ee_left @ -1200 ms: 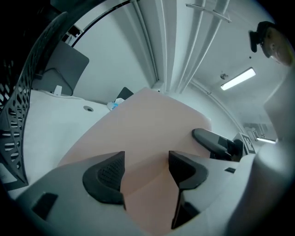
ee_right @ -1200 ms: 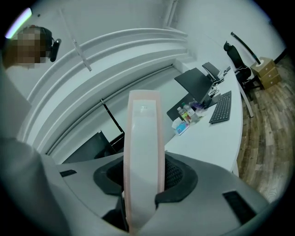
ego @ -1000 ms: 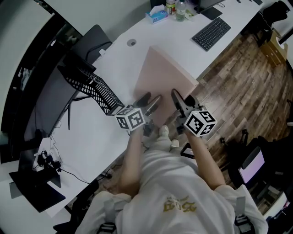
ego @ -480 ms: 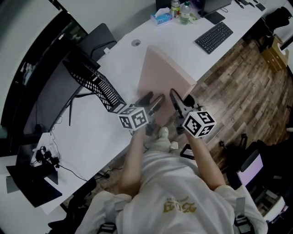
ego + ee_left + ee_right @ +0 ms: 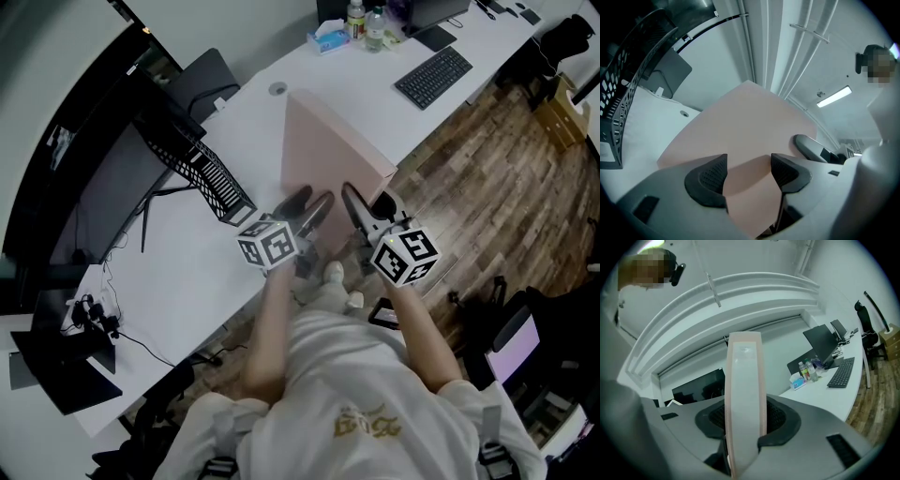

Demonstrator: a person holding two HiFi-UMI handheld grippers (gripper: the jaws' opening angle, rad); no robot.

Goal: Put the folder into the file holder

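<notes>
A white office desk (image 5: 234, 117) above wood flooring carries everything. Our right gripper (image 5: 745, 418) is clamped on the pink folder's (image 5: 323, 159) narrow edge. Our left gripper (image 5: 747, 171) is closing but is wide as yet, with the folder between its pads and seemingly unpinched. The folder stands upright by the desk's front edge. It has drifted left over the last second, nearer the black mesh file holder (image 5: 202, 173), but is not yet in it.

One folder (image 5: 328, 150); one file holder (image 5: 202, 173); two hand-held grippers (image 5: 307, 202) (image 5: 367, 206); one keyboard (image 5: 431, 77); two bottles (image 5: 350, 17) (image 5: 375, 23); one tissue box (image 5: 328, 39).
</notes>
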